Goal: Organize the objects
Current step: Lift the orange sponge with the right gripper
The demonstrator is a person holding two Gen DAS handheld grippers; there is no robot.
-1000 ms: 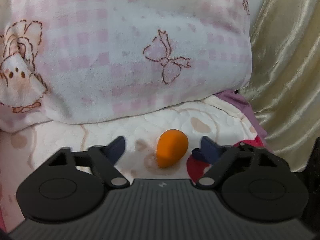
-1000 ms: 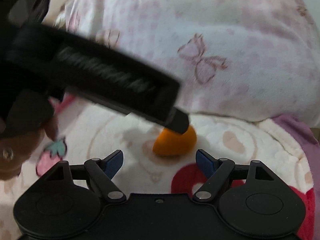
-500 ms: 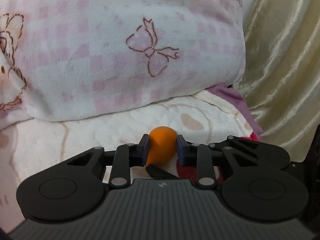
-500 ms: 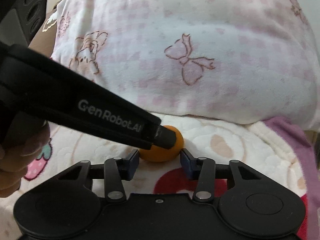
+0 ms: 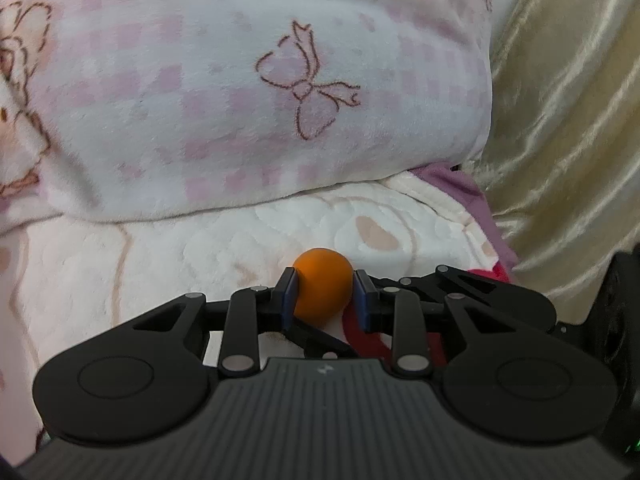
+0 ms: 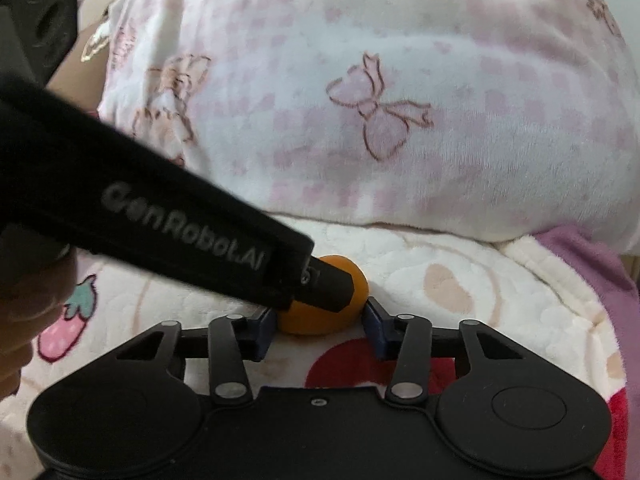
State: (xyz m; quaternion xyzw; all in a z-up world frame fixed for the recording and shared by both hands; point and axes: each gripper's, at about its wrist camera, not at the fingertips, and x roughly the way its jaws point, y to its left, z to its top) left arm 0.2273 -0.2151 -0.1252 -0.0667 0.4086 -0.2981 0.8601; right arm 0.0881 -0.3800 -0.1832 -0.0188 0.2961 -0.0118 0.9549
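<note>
Left wrist view: both grippers' jaws clamp the orange egg-shaped sponge (image 5: 323,287), rounded end up, long axis tilted.

orange egg (image 5: 323,288), pink-checked bow-print pillow (image 5: 248,88)

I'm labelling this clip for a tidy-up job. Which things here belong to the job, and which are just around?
In the job:
- orange ball
- left gripper, shut on it
- right gripper, also shut on it

Just around:
- pink pillow
- fleece blanket
- gold curtain
</note>
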